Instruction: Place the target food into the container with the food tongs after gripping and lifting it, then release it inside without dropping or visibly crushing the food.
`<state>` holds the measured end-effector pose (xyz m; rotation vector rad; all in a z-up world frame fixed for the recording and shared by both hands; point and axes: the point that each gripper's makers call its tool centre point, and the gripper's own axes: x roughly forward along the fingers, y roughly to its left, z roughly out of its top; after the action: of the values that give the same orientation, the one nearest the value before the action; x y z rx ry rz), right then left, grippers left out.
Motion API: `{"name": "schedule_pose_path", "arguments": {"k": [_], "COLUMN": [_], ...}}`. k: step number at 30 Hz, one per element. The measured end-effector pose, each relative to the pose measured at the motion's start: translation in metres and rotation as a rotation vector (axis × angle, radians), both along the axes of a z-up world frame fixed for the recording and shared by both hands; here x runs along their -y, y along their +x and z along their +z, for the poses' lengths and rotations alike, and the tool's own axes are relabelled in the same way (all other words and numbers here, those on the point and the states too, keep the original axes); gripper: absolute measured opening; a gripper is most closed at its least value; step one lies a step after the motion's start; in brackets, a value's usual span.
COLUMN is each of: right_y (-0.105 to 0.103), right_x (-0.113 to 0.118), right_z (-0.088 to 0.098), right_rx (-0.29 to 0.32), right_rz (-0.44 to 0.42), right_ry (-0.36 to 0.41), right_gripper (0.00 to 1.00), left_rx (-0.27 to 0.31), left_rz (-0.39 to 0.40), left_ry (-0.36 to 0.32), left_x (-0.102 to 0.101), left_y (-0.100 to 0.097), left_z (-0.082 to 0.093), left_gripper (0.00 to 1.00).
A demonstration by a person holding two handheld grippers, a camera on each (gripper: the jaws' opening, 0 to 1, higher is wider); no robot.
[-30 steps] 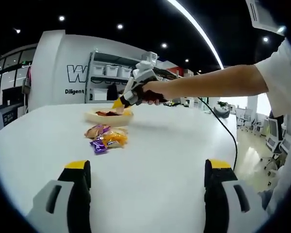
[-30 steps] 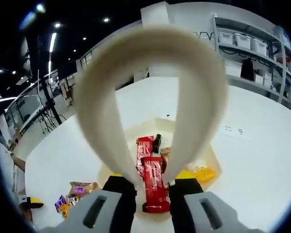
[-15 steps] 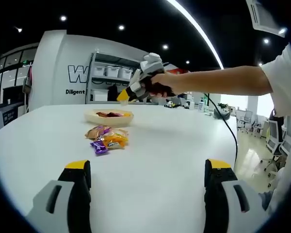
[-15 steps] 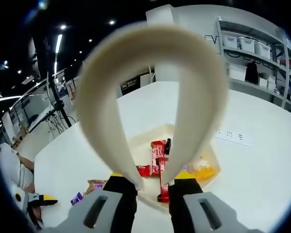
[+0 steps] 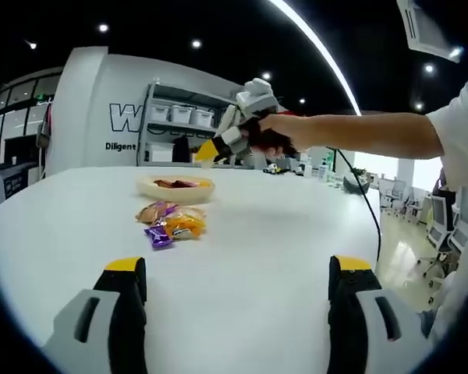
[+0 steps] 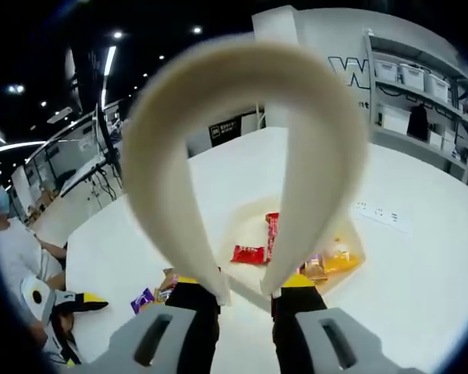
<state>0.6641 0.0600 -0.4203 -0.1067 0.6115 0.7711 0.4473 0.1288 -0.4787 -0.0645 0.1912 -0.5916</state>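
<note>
A: Right hand-held gripper [image 6: 246, 300] is clenched on the food tongs [image 6: 246, 156], its jaws squeezing the two cream arms where they rise between them, so the loop of the tongs arches up in front of the lens. In the left gripper view the same right hand-held gripper [image 5: 242, 128] is raised above the surface [image 5: 242, 249], past the container [image 5: 175, 187].

B: And the tong tips?

A: Hidden behind the jaws, so I cannot tell whether they carry anything. My guess is the height is there to clear the rim.

B: Where is the food?

A: Several wrapped snacks lie inside the container [image 6: 242, 226], a shallow pale dish: a red packet [image 6: 248, 255], another red one on edge beside it, a yellow packet [image 6: 339, 257] at the right. A loose pile of snacks [image 5: 170, 224], purple, orange and brown wrappers, crinkly and glossy, sits on the surface just in front of the dish.

B: The left hand-held gripper?

A: Left hand-held gripper [image 5: 238, 300] is released, jaws wide apart, grasping nothing, low over the smooth white surface. It looks parked out of the way. The wrappers look slippery, so a gentle pinch seems wise.
</note>
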Motion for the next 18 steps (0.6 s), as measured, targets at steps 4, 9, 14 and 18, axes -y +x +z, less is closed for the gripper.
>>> {"name": "schedule_pose_path", "arguments": {"k": [4, 9, 14, 18], "right_y": [-0.009, -0.030, -0.049, -0.053], "right_x": [-0.008, -0.027, -0.043, -0.046], "right_z": [-0.010, -0.023, -0.039, -0.042], "right_rx": [-0.017, -0.042, -0.023, -0.042], "right_rz": [0.018, 0.057, 0.126, 0.129], "right_ry": [0.007, 0.020, -0.040, -0.027], "right_gripper": [0.19, 0.19, 0.19, 0.19], "left_rx": [-0.011, -0.006, -0.018, -0.031], "left_rz": [-0.007, -0.007, -0.013, -0.016], "left_ry": [0.003, 0.003, -0.008, -0.020], "left_x": [0.002, 0.002, 0.003, 0.003], "left_y": [0.000, 0.000, 0.000, -0.001], "left_z": [-0.002, -0.001, -0.001, -0.002], "left_gripper": [0.94, 0.92, 0.91, 0.91]}}
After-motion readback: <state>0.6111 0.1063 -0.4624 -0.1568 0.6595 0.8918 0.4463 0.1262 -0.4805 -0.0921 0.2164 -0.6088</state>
